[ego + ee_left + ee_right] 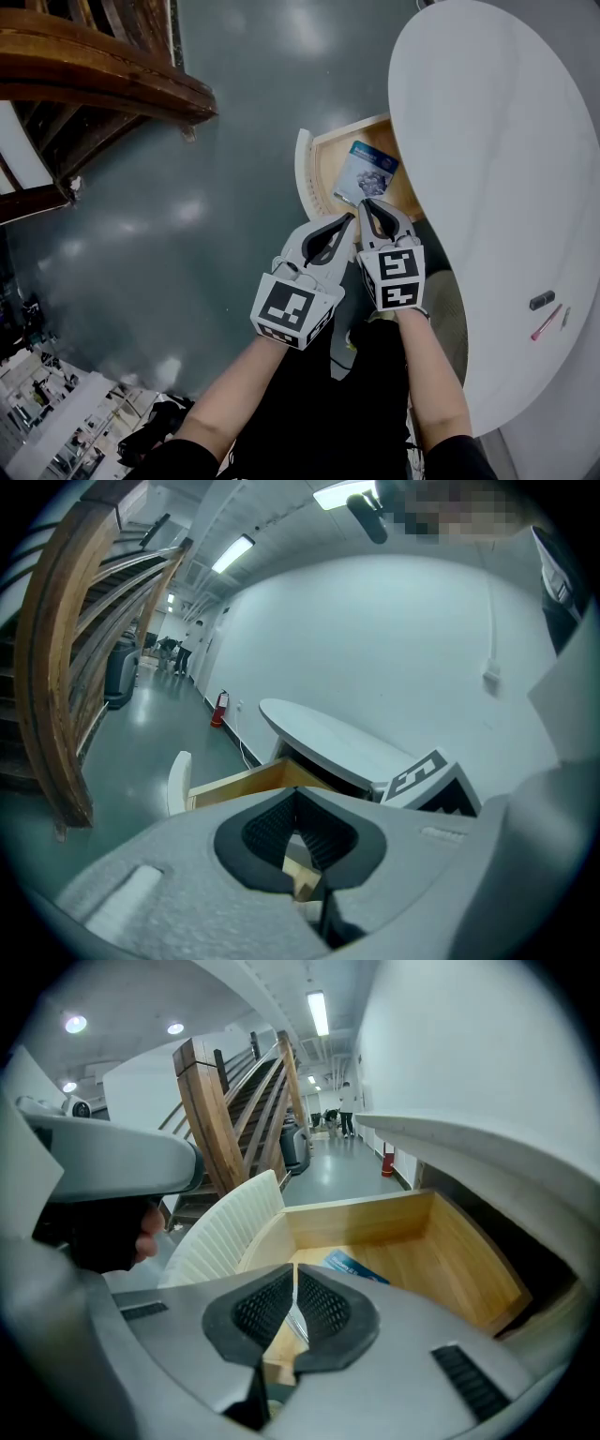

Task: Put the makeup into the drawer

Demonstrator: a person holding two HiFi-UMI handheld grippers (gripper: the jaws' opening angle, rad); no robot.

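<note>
Drawer (323,155) stands pulled out from under the white counter (497,141), upper centre of the head view. Its ribbed white front (302,173) faces the floor side. Open this wide, it can take things dropped in from above.

A blue-and-white packet (367,172) lies flat on the drawer's wooden bottom, toward the counter side. Judged to be one of the makeup pieces, already in.

Left tool (349,217) and right tool (373,202) hang side by side at centre frame, tips at the drawer's near rim. The right tip is over the packet's lower edge.
- Left tool (296,794): clenched. Its own view shows the pads meeting at the tips with nothing between them.
- Right tool (294,1274): clenched. The pads are nearly flush, with only a thin bright sliver in the seam. It is too slim to say whether that is a thing or the drawer (394,1208) showing through. Read as empty.

Lower right of the head view, on the counter: a small dark block (541,300), a pink stick (546,322) and a short grey stick (565,318). They lie close together and well apart from the drawer. Too small to identify; probably the makeup left to move.

Judgement: the tools sit at the drawer because a drop-off belongs here. The next move calls for a reach to the right across the counter. Thin sticks lying flat on a smooth top may roll or slip under a pinch.
</note>
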